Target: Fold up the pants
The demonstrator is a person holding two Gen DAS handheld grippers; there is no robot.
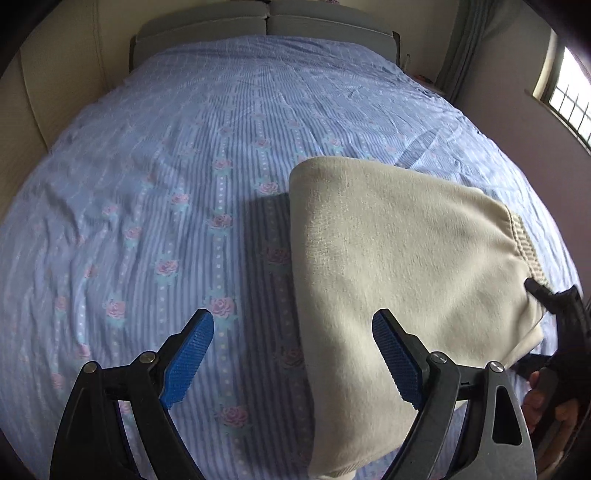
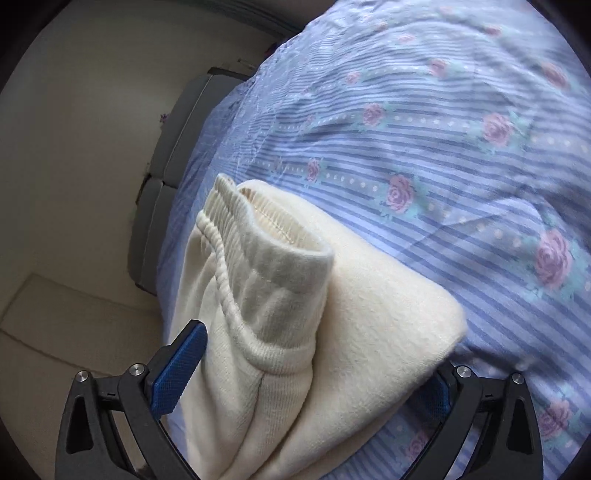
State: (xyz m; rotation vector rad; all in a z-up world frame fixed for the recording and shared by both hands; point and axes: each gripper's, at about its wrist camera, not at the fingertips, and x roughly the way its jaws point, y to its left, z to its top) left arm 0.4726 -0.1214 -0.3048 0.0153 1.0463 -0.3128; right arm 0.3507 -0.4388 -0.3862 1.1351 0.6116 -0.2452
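Midway through the fold, I had the cream pants (image 1: 399, 258) lying in a thick folded bundle on the bed (image 1: 184, 166), toward the side nearest the window (image 1: 569, 96) and well short of the grey headboard (image 1: 266, 26). My left tongs (image 1: 291, 354) stood spread wide above the striped, rose-patterned sheet, nothing pressed between the blue pads (image 1: 188, 365); one pad hung over bare sheet just beside the pants, the other over the bundle's near edge. From the left wrist camera, the ribbed waistband (image 1: 524, 240) showed at the far side of the pants from those tongs, where a black finger of my right tongs (image 1: 550, 295) met the cloth and part of a hand (image 1: 543, 398) gripped the handle. From the right wrist camera, my right tongs (image 2: 314, 376) gaped at their widest with the pants bulking between the fingers. The left pad (image 2: 177, 373) stood just beside the fabric; the other was hidden behind the bundle, so I could not tell whether it touched. The waistband (image 2: 258, 236) curled open on top of the pants, and the bundle rested on the sheet (image 2: 443, 147).
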